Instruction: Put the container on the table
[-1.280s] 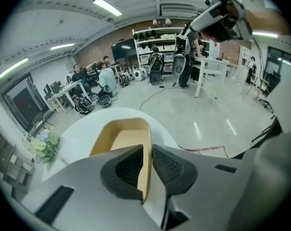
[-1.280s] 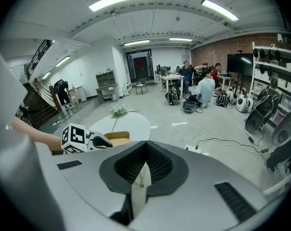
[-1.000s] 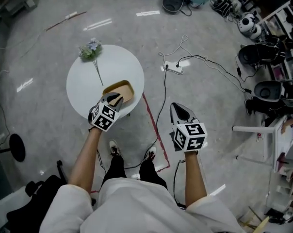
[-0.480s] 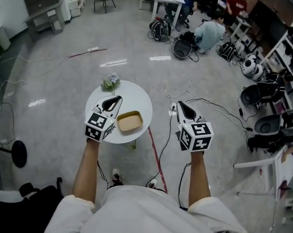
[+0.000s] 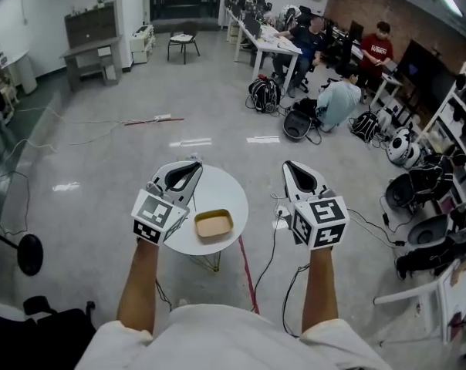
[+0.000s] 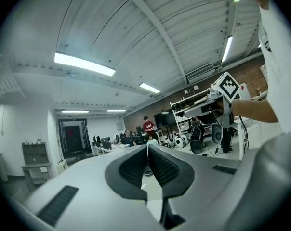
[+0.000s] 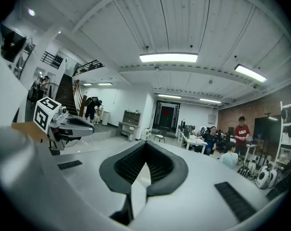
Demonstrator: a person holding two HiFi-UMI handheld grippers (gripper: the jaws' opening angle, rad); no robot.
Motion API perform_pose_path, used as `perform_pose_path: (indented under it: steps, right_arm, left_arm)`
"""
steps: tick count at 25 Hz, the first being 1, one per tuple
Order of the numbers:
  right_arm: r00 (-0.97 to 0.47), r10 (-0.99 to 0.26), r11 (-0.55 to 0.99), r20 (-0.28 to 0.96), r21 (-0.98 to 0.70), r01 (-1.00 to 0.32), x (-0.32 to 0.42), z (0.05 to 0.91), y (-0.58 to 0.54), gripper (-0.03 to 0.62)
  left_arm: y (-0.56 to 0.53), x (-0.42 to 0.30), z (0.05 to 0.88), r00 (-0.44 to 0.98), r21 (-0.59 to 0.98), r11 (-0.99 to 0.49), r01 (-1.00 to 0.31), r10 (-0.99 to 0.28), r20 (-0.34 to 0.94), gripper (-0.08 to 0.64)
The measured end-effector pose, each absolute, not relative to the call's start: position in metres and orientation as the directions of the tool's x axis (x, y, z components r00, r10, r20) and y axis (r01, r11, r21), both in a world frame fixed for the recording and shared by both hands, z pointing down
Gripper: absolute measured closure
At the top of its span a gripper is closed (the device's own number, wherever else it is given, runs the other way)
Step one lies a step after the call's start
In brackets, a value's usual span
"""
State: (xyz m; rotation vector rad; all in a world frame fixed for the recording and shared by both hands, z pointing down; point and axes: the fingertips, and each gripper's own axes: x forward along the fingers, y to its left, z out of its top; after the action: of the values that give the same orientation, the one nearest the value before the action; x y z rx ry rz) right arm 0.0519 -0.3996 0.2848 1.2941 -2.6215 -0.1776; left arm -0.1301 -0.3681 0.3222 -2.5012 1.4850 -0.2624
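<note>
The tan shallow container (image 5: 214, 223) rests on the small round white table (image 5: 225, 190), far below both grippers. My left gripper (image 5: 193, 165) is held up high over the table's left side, jaws shut and empty. My right gripper (image 5: 289, 165) hangs level with it, right of the table, also shut with nothing in it. In the left gripper view the left gripper (image 6: 147, 147) points across the room, its ribbed pads pressed together. The right gripper view shows the right gripper (image 7: 145, 144) the same way, with the left gripper (image 7: 63, 123) at its left.
A power strip with cables (image 5: 280, 223) and a red tape line (image 5: 247, 272) lie on the floor by the table. People sit at desks (image 5: 310, 33) at the back, bags (image 5: 298, 123) near them. Shelves with helmets (image 5: 418, 187) line the right. A black round base (image 5: 28, 254) stands at left.
My left gripper has come away from the container, which stays on the table. Both grippers have risen, and the head view has tilted up to take in the room.
</note>
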Motion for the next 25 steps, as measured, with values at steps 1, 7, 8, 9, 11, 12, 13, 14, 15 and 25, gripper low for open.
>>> perform_pose_path:
  steps: [1,7,8,9,11,12,13,14,15,25]
  right_arm:
    - [-0.596,-0.792,0.610,0.131,0.210,-0.764,0.049,0.279,-0.396,0.580]
    - [-0.595,-0.794,0.605,0.127,0.270,-0.749,0.039,0.265,-0.381,0.581]
    - [-0.597,-0.792,0.606,0.127,0.272,-0.747,0.038,0.265,-0.379,0.580]
    - [-0.599,-0.791,0.609,0.128,0.274,-0.745,0.038,0.266,-0.376,0.581]
    - [-0.603,-0.787,0.613,0.132,0.276,-0.740,0.038,0.266,-0.373,0.581]
    - [-0.603,-0.786,0.614,0.133,0.276,-0.739,0.038,0.267,-0.373,0.581]
    - [-0.603,-0.786,0.614,0.135,0.275,-0.740,0.038,0.268,-0.373,0.581]
    - [-0.602,-0.787,0.614,0.136,0.274,-0.740,0.037,0.269,-0.372,0.580]
    - [-0.601,-0.787,0.614,0.138,0.274,-0.741,0.037,0.270,-0.372,0.580]
    - [-0.598,-0.786,0.617,0.158,0.271,-0.739,0.035,0.282,-0.370,0.580]
  left_arm:
    - [-0.363,-0.131,0.317,0.472,-0.285,-0.460,-0.841,-0.881,0.030,0.535]
    - [-0.345,-0.134,0.302,0.461,-0.295,-0.441,-0.848,-0.887,0.003,0.535]
    - [-0.342,-0.134,0.302,0.460,-0.299,-0.439,-0.847,-0.888,0.002,0.535]
    - [-0.340,-0.134,0.302,0.458,-0.303,-0.437,-0.847,-0.889,0.002,0.535]
    - [-0.336,-0.134,0.302,0.455,-0.304,-0.434,-0.848,-0.891,0.002,0.535]
    - [-0.335,-0.133,0.301,0.455,-0.305,-0.434,-0.848,-0.890,0.003,0.535]
    - [-0.334,-0.133,0.302,0.456,-0.306,-0.435,-0.847,-0.890,0.004,0.535]
    - [-0.333,-0.133,0.302,0.457,-0.307,-0.437,-0.845,-0.889,0.006,0.535]
    - [-0.331,-0.133,0.303,0.458,-0.310,-0.438,-0.844,-0.889,0.008,0.535]
    - [-0.326,-0.134,0.312,0.458,-0.323,-0.441,-0.837,-0.889,0.028,0.535]
